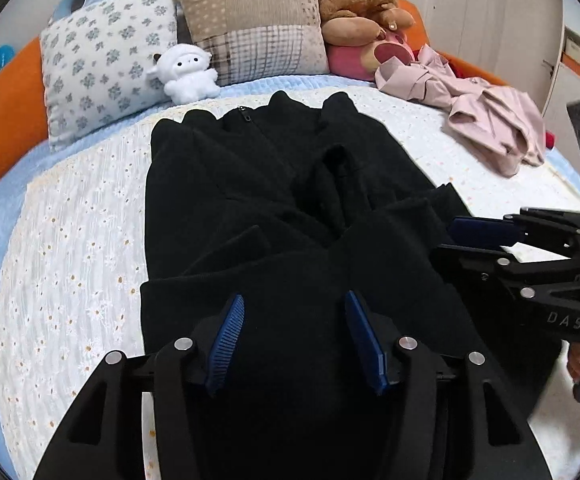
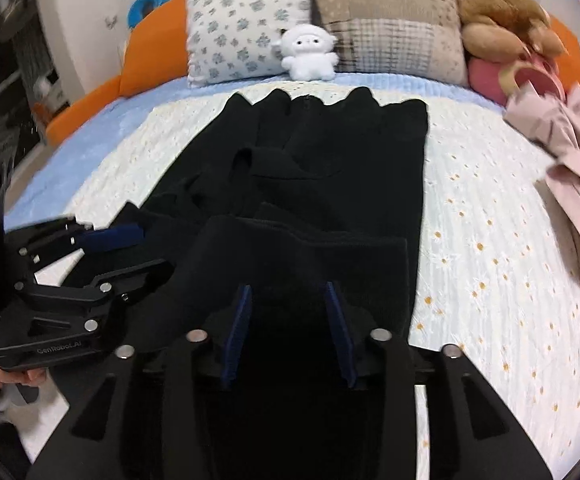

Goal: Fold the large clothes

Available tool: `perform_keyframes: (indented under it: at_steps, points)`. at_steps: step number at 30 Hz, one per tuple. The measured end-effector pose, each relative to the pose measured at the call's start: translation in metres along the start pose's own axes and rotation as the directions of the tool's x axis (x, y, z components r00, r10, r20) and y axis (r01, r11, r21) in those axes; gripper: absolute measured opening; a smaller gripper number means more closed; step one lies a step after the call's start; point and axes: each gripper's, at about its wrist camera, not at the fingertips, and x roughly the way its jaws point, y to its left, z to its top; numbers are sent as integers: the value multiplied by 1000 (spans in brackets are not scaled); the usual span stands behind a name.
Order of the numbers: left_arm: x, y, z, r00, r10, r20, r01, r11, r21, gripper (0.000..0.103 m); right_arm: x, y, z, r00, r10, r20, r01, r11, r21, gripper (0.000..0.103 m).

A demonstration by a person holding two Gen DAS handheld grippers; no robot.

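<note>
A black zip-up garment [image 1: 274, 184] lies lengthwise on the bed, collar toward the pillows, both sleeves folded in over its front. Its near part forms a doubled layer that covers the sleeve ends. My left gripper [image 1: 295, 340] hangs over this near layer with its blue pads [image 1: 228, 340] partly apart and black cloth filling the gap; it appears again in the right wrist view as the left gripper [image 2: 146, 252] at the garment's left edge. My right gripper [image 2: 290, 336] stands the same way over the right half, also seen as the right gripper [image 1: 449, 240]. Whether the pads press the cloth is hidden in the dark fabric.
A flowered white bedspread [image 1: 70, 264] covers the bed. Two pillows [image 1: 250, 24], a white plush toy [image 1: 188, 74] and a brown plush bear [image 1: 359, 8] sit at the head. A crumpled pink garment [image 1: 485, 128] lies at the right. An orange bed frame [image 1: 6, 120] rims the bed.
</note>
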Motion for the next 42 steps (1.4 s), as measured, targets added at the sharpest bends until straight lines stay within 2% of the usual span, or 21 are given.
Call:
perform_keyframes:
  at_steps: [1, 2, 3, 5, 8, 10, 13, 15, 22, 27, 30, 32, 34, 38, 42]
  points:
    - [-9, 2, -1, 1000, -16, -3, 16, 1000, -20, 74, -10, -2, 1, 1000, 23, 1, -23, 1000, 19, 62]
    - [-24, 8, -1, 999, -48, 3, 48, 997, -57, 81, -22, -3, 0, 999, 46, 8, -46, 999, 29, 76]
    - [-37, 13, -3, 998, -65, 17, 66, 995, -78, 83, -39, -5, -2, 998, 57, 22, -58, 998, 30, 80]
    - [-65, 24, -11, 997, -71, 24, 73, 992, -107, 94, -70, -5, -9, 999, 32, 30, -32, 999, 0, 81]
    - [-81, 38, -34, 996, -78, -40, 71, 984, -165, 94, -95, -2, -30, 1000, 8, -22, -9, 999, -51, 84]
    - [-83, 45, -53, 994, -83, -75, 67, 979, -195, 94, -102, 3, -49, 998, -38, -40, 34, 995, -92, 84]
    - [-82, 45, -80, 993, -64, -96, 46, 982, -184, 94, -103, 15, -78, 987, -156, -26, 149, 973, -179, 84]
    - [-79, 40, -94, 994, -59, -93, 42, 983, -178, 94, -101, 22, -90, 983, -182, -17, 175, 963, -203, 84]
    - [-60, 28, -113, 991, -102, -89, 81, 974, -213, 94, -86, 22, -104, 990, -142, -21, 138, 982, -129, 84]
    - [-48, 23, -119, 983, -165, -79, 143, 962, -233, 94, -73, 20, -105, 997, -63, -53, 57, 994, -96, 84]
    - [-48, 16, -118, 983, -167, -81, 149, 970, -194, 94, -67, 21, -105, 997, -25, -68, 19, 996, -82, 82]
    - [-47, 11, -116, 981, -174, -83, 158, 972, -173, 85, -62, 21, -106, 996, 8, -86, -13, 998, -65, 78]
    - [-48, 9, -116, 982, -167, -83, 152, 975, -163, 83, -60, 24, -107, 996, -9, -86, 2, 997, -75, 75]
    - [-48, 15, -114, 980, -181, -82, 163, 968, -190, 71, -62, 24, -107, 996, -26, -91, 19, 997, -79, 60]
    - [-52, 20, -109, 979, -187, -82, 166, 962, -215, 61, -66, 19, -106, 996, 10, -90, -16, 997, -70, 52]
